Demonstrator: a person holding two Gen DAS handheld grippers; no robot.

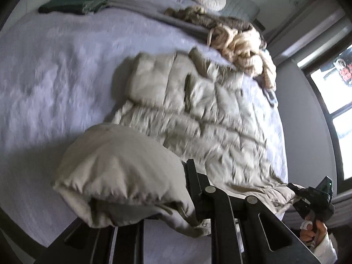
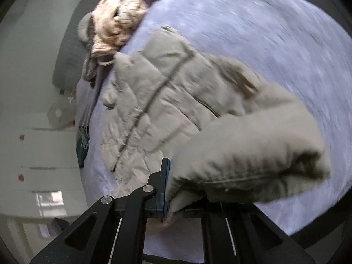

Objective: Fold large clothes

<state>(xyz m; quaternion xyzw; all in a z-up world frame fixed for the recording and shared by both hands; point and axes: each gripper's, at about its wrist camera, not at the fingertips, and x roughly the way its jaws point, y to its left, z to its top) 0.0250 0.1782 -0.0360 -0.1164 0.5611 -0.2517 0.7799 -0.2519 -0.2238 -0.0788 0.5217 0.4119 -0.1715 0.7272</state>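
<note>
While the beige puffer coat (image 1: 187, 110) sprawls across the bed (image 1: 55, 66), left claw (image 1: 187, 189) and right claw (image 2: 168, 187) each pinch its hem.

Lilac-covered bed (image 1: 55, 70), bright window (image 1: 338, 101)

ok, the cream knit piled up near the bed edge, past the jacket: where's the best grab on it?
Likely the thick knit rolls on top of the cream knit, coming from above on the puffer jacket side. It lies bunched in a loose heap on the bed, with no flat hem or corner clearly showing, so a raised fold gives the fingers something to close around. Both grippers are busy now.
</note>
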